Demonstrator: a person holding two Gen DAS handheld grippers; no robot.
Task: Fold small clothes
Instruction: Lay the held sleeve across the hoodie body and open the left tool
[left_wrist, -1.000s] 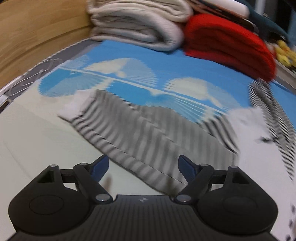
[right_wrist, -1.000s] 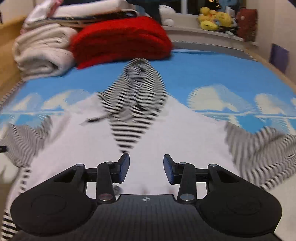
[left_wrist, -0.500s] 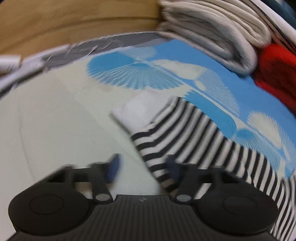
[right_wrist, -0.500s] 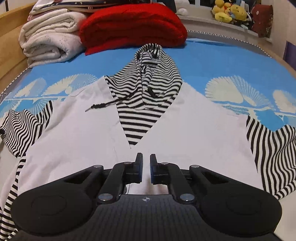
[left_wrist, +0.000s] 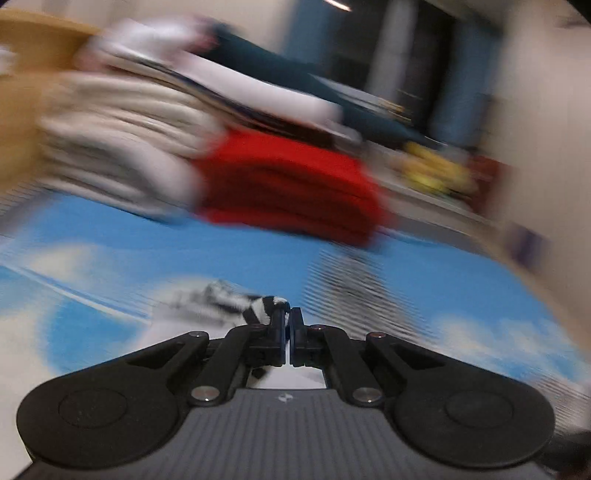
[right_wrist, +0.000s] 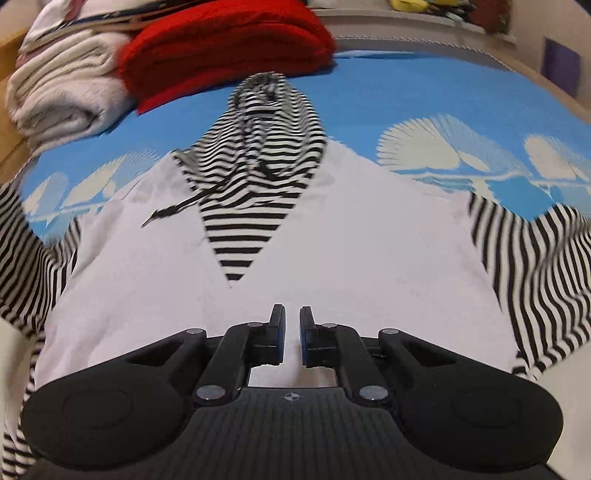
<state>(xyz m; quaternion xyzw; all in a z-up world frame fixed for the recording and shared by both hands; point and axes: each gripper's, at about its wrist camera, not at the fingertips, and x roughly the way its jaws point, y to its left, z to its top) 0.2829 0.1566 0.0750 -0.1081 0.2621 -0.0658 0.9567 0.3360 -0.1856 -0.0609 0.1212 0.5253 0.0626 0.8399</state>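
Just ahead of the right hand-held gripper (right_wrist: 291, 334), whose jaws stand almost together with nothing visibly pinched, the white body of the hooded top (right_wrist: 332, 236) lies flat on the bed (right_wrist: 388, 92), front up. Its two striped sleeves spread to either side, the right sleeve (right_wrist: 535, 266) slack on the blue cover. The left hand-held gripper (left_wrist: 287, 332) is clamped on the striped cuff of the left sleeve (left_wrist: 264, 308), which bunches up beside the jaws in a badly blurred view. Further off, the striped hood (right_wrist: 266, 122) points toward a red folded blanket (right_wrist: 225, 44) and a cream one (right_wrist: 62, 92) by the headboard.

The top looks like light, limp knit: it should drape and wrinkle, never hold a crease by stiffness alone, and slide easily over the cover. Edges are likely the best holds, such as a cuff, a shoulder seam or the hem, since a pinch mid-panel would probably only lift a tent of cloth. The drawstring (right_wrist: 173, 208) may trail.
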